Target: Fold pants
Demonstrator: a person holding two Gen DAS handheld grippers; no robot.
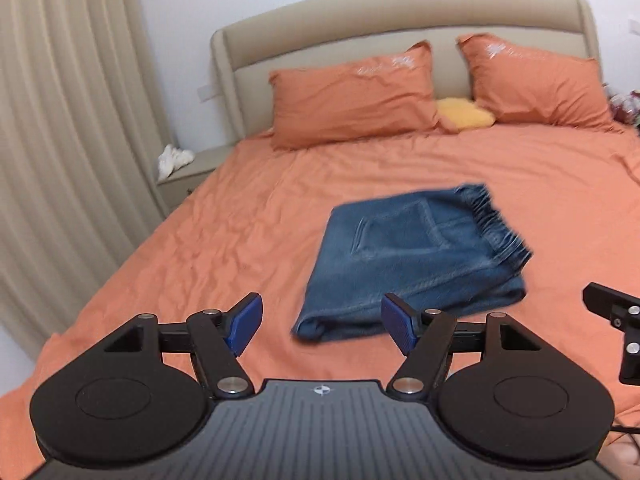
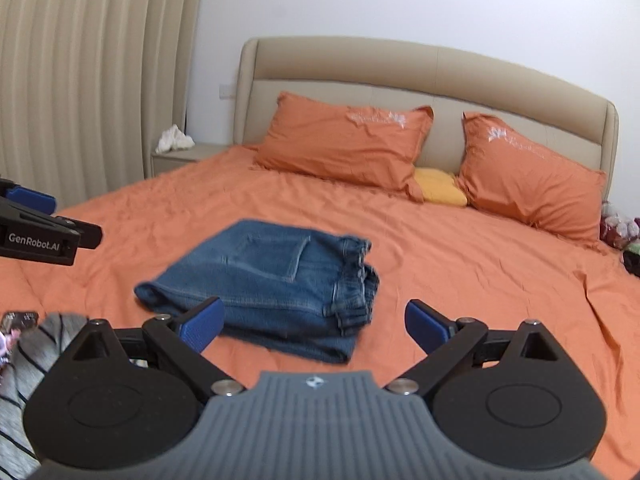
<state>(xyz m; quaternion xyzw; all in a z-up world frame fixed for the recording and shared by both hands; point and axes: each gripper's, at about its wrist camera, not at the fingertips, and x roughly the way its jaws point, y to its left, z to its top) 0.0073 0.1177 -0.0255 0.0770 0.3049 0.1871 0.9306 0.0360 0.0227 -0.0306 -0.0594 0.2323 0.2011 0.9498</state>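
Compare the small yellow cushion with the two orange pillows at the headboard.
The small yellow cushion is plain and lies low on the sheet; the left orange pillow and right orange pillow carry white embroidery and lean up against the beige padded headboard. The cushion is far smaller and partly tucked between them. All three are soft and sit at the head of the bed.
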